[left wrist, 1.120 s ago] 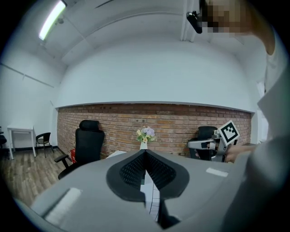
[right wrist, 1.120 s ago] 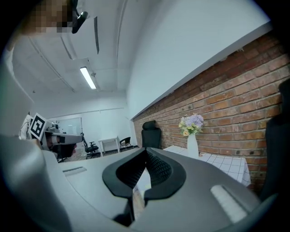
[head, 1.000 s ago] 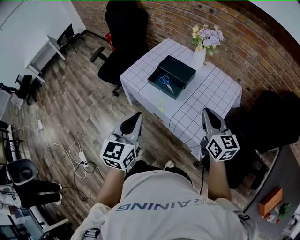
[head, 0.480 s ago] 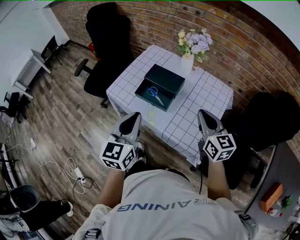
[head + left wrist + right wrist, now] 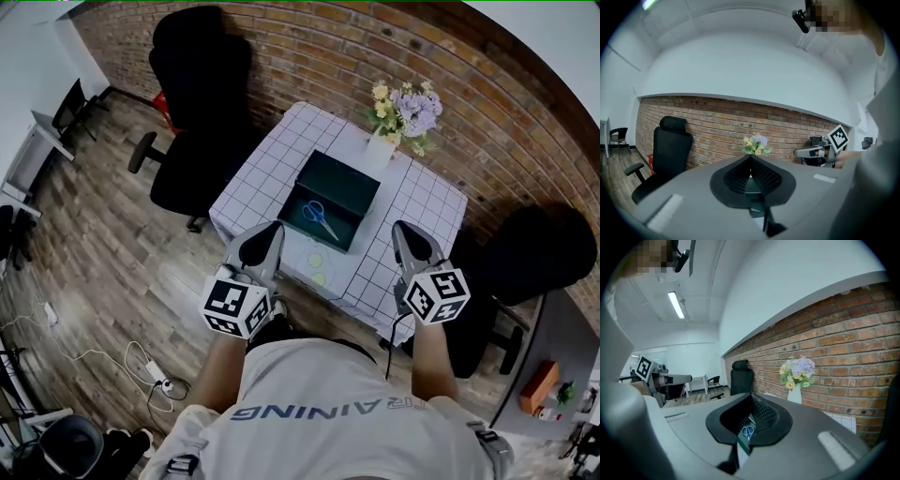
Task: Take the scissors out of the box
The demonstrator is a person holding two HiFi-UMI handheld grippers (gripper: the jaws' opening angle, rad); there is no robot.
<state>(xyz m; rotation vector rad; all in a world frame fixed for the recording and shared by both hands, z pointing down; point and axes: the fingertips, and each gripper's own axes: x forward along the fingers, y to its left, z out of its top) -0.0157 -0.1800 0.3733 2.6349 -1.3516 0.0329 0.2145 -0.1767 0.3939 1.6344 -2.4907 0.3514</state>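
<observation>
The blue-handled scissors (image 5: 317,216) lie inside the open dark green box (image 5: 345,184) on the white checked tablecloth (image 5: 422,202). My left gripper (image 5: 272,229) and right gripper (image 5: 401,228) are held side by side at waist height, on my side of the table. Their tips reach the table's near edge, well short of the box. Both have their jaws together with nothing between them. In the right gripper view the scissors (image 5: 748,431) show through the gap below the right gripper (image 5: 751,396). In the left gripper view the left gripper (image 5: 751,157) points at the flowers (image 5: 756,144).
A white vase of flowers (image 5: 405,111) stands behind the box by the brick wall. Two pale round spots (image 5: 317,269) sit near the table's front edge. Black office chairs stand at the left (image 5: 199,103) and right (image 5: 525,262). Cables (image 5: 155,373) lie on the wooden floor.
The person has walked toward the table. Table and box have come closer in the head view, and both gripper tips now reach its near edge. Both grippers stay shut.
</observation>
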